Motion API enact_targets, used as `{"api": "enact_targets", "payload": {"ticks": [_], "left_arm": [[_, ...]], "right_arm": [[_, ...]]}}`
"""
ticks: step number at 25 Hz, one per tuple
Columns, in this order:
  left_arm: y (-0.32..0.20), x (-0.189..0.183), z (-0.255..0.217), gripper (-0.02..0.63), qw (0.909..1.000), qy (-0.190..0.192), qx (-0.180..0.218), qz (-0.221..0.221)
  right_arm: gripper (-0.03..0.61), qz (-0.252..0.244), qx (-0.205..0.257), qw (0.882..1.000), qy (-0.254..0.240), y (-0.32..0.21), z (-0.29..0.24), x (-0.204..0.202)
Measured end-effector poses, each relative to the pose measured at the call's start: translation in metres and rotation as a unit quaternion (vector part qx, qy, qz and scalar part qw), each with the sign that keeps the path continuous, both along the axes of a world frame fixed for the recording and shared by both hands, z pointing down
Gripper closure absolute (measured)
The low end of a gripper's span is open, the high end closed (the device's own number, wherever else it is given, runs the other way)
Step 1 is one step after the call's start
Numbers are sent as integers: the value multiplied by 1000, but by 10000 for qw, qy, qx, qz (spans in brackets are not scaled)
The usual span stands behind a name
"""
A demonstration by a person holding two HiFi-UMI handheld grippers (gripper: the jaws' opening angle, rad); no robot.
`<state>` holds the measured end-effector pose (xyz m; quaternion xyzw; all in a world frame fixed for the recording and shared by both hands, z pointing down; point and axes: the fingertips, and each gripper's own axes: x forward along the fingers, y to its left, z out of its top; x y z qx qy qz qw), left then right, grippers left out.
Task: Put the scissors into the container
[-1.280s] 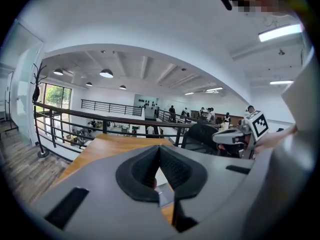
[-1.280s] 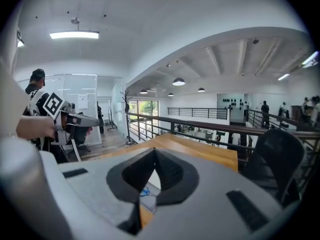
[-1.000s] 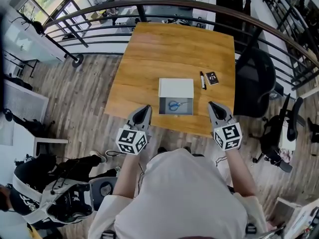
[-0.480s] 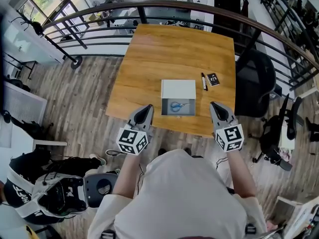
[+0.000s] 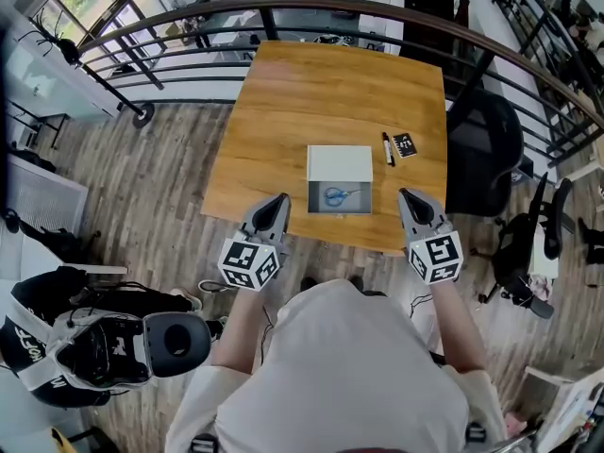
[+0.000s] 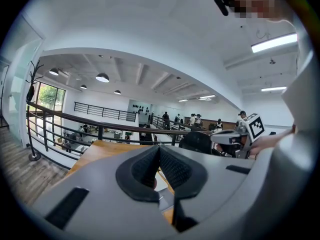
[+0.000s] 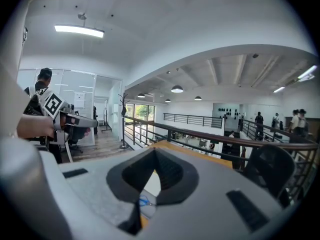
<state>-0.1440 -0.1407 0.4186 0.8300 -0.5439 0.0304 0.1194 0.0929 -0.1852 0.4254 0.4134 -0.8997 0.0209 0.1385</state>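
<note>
Blue-handled scissors (image 5: 340, 195) lie inside the white open container (image 5: 338, 163) near the front edge of the wooden table (image 5: 311, 92). My left gripper (image 5: 279, 202) hovers at the table's front edge, just left of the container, jaws shut and empty. To the container's right my right gripper (image 5: 407, 196) hangs the same way, tips together with nothing held. In the right gripper view the scissors (image 7: 145, 202) show as a blue patch below the closed jaws (image 7: 156, 151). The left gripper view shows its pads meeting (image 6: 159, 149).
A black marker (image 5: 387, 149) and a small black card (image 5: 404, 145) lie right of the container. A black office chair (image 5: 483, 154) stands beside the table's right side. A curved railing (image 5: 189, 17) runs behind. A person in dark gear (image 5: 113, 347) is on the floor at lower left.
Both grippers and the scissors keep their places. The person at the lower left has shifted to the right.
</note>
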Motion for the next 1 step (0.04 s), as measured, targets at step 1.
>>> {"api": "enact_targets", "payload": {"ticks": [1], "left_arm": [[0, -2, -1, 620, 10000, 3, 2, 3]], "right_arm": [[575, 3, 4, 10000, 2, -1, 0, -2]]}}
